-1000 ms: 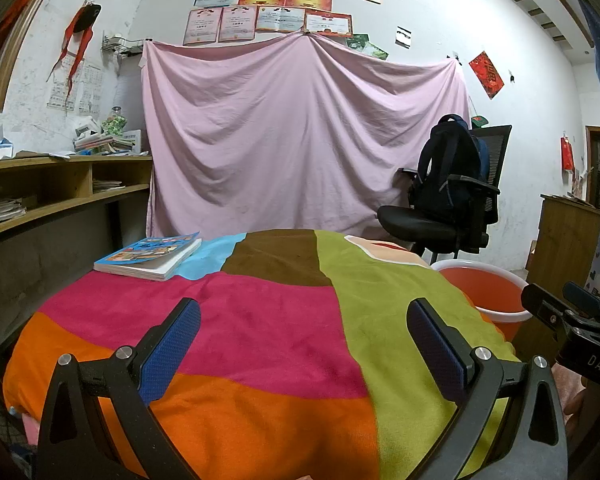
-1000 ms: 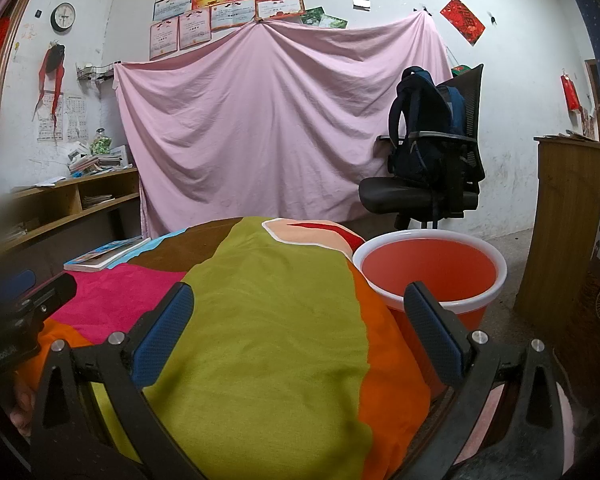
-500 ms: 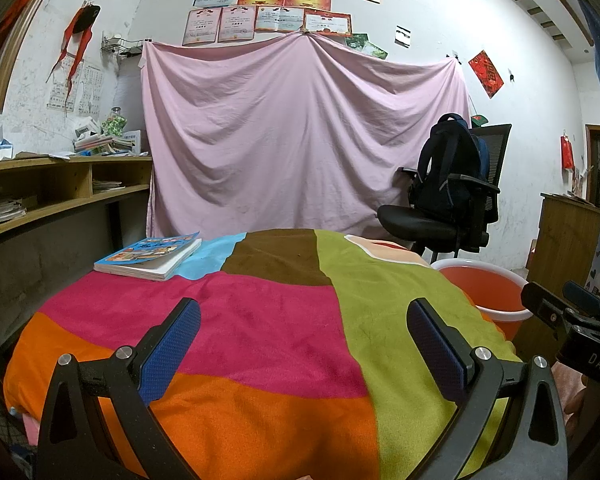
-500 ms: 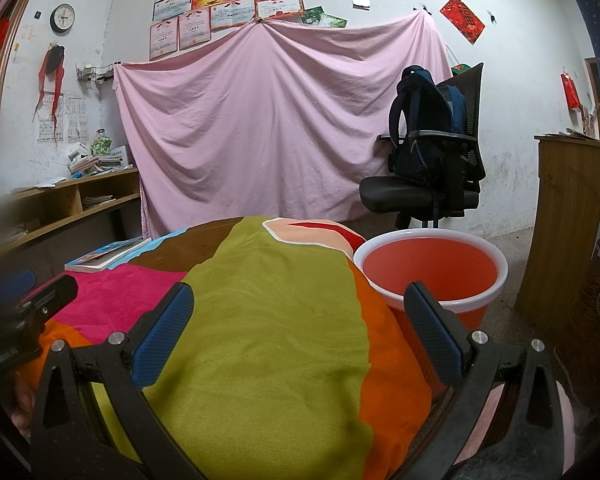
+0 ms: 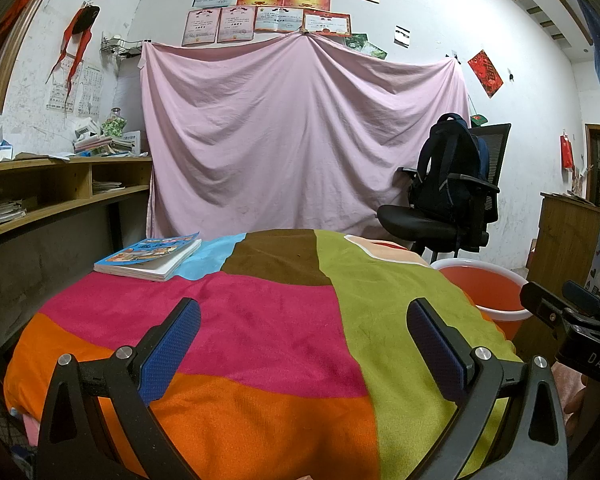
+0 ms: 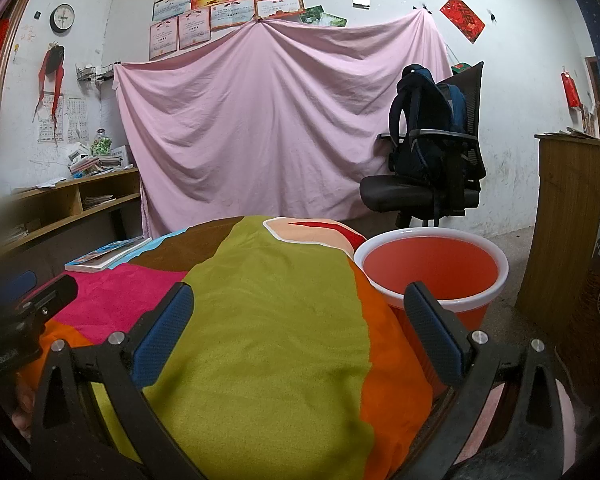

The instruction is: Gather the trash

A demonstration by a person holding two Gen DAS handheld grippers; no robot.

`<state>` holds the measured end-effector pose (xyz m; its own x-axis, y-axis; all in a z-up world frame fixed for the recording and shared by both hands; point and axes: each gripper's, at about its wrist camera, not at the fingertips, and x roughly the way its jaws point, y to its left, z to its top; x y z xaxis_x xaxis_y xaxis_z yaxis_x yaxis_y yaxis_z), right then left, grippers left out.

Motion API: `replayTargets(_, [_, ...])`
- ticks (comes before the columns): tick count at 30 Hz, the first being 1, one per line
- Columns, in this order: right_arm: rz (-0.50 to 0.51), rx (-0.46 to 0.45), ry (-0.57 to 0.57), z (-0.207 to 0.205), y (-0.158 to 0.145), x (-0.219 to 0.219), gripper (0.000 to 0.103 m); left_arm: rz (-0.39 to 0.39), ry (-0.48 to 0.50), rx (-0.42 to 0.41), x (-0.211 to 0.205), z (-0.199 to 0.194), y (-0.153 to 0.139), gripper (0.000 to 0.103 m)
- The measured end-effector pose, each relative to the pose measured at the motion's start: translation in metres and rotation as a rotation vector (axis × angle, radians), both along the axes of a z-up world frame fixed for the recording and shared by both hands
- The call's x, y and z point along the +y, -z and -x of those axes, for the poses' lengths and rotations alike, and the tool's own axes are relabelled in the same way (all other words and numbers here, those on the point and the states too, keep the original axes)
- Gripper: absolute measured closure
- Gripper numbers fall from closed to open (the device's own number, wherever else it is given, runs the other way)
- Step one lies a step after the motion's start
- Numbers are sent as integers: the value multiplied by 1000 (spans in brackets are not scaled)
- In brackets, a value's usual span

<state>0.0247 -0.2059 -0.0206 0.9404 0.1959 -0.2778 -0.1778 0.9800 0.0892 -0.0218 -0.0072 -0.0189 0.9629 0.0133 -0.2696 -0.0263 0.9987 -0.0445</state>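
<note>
A red bucket with a white rim (image 6: 432, 268) stands on the floor to the right of the table; it also shows in the left wrist view (image 5: 484, 292). It looks empty inside. My left gripper (image 5: 304, 320) is open and empty above the colourful cloth on the table (image 5: 260, 320). My right gripper (image 6: 300, 308) is open and empty over the green and orange part of the cloth (image 6: 268, 320), its right finger (image 6: 432, 332) in front of the bucket. No loose trash shows on the cloth.
A book (image 5: 148, 258) lies at the table's far left. An office chair with a dark backpack (image 6: 428, 160) stands behind the bucket. A wooden shelf desk (image 5: 40, 200) runs along the left wall, a wooden cabinet (image 6: 564, 220) stands at right. A pink sheet (image 5: 300, 140) hangs behind.
</note>
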Motion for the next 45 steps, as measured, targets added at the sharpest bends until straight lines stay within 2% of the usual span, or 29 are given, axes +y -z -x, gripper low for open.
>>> replayTargets(45, [2,16,-8,9,4,13,0,-63,-4,-6,7,-2,1,2])
